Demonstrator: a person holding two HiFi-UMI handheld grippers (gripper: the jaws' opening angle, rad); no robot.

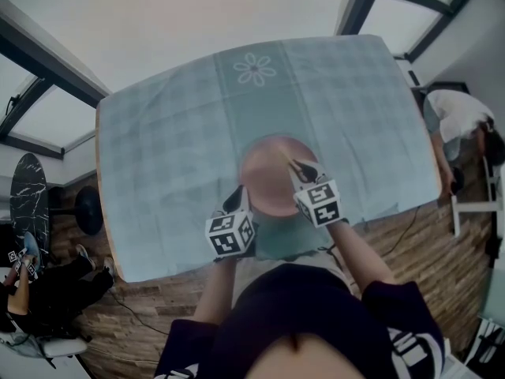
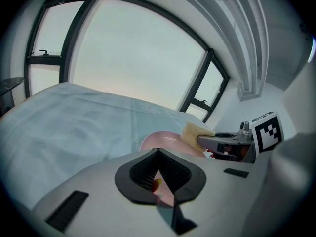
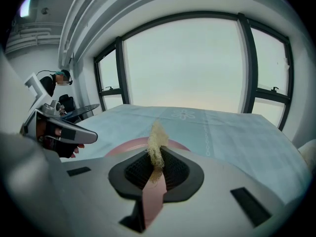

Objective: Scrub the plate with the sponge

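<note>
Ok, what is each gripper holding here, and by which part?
The right gripper pinches the sponge by one end, the rest poking out ahead. The left gripper clamps the plate by its near-left rim.

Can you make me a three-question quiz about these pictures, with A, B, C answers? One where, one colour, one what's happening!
1. Where is the plate? A on the tablecloth; B on the floor; C on a chair.
2. What colour is the plate? A green; B pink; C black.
3. The right gripper is: A open and empty; B shut on the sponge; C holding a cup.
Answers: A, it rests on the tablecloth; B, it looks pink; B, the jaws pinch the sponge.
</note>
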